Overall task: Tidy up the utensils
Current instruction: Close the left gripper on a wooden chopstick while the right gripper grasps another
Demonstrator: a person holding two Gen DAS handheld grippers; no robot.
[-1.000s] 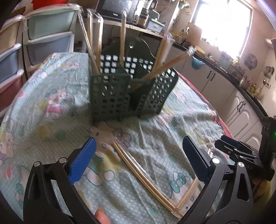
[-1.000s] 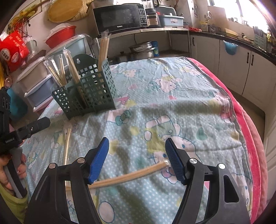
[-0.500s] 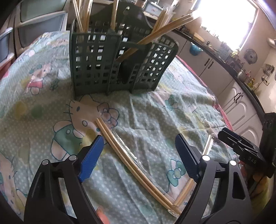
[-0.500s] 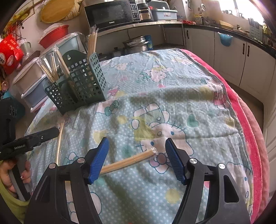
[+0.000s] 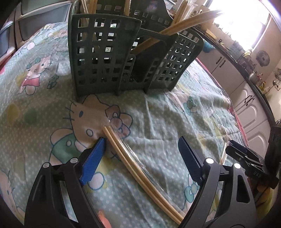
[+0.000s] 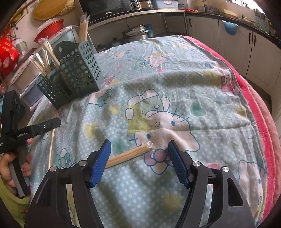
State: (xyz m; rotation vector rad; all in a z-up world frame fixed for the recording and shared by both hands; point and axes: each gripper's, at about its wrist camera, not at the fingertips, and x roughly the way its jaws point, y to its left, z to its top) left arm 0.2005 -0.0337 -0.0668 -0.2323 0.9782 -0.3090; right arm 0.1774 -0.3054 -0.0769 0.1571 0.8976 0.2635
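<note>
While both sets of jaws stand wide apart and hold nothing, two wrapped pairs of chopsticks lie on a cartoon-cat cloth [image 5: 158, 108] spread over the table. The left gripper [image 5: 142, 145] hovers low over the first wrapped pair [image 5: 133, 164], whose clear sleeve runs diagonally between the blue pads, its near end passing under the right-hand finger; the left pad [image 5: 93, 163] sits just beside the pair's far tip. The right gripper [image 6: 140, 149] straddles the second wrapped pair [image 6: 128, 155], whose crinkled plastic end lies between the two pads and whose other end is hidden behind the left pad [image 6: 100, 163].

Beyond the left gripper stands one dark green utensil caddy [image 5: 123, 57], a lattice-walled holder with several compartments. The right wrist view shows it at the table's far left [image 6: 73, 77], upright, with wrapped chopstick pairs standing in it: one tall bundle [image 6: 83, 26] at the back and about three sleeves leaning in the front compartment [image 6: 43, 56]; the exact count is hard to tell. One pair [image 5: 184, 22] leans across the caddy's rim toward the window in the left wrist view.

A pink blanket [image 6: 260, 105] edges the cloth on the right. A microwave [image 6: 108, 7] sits on the shelf behind, a red bowl [image 6: 51, 29] at far left.
</note>
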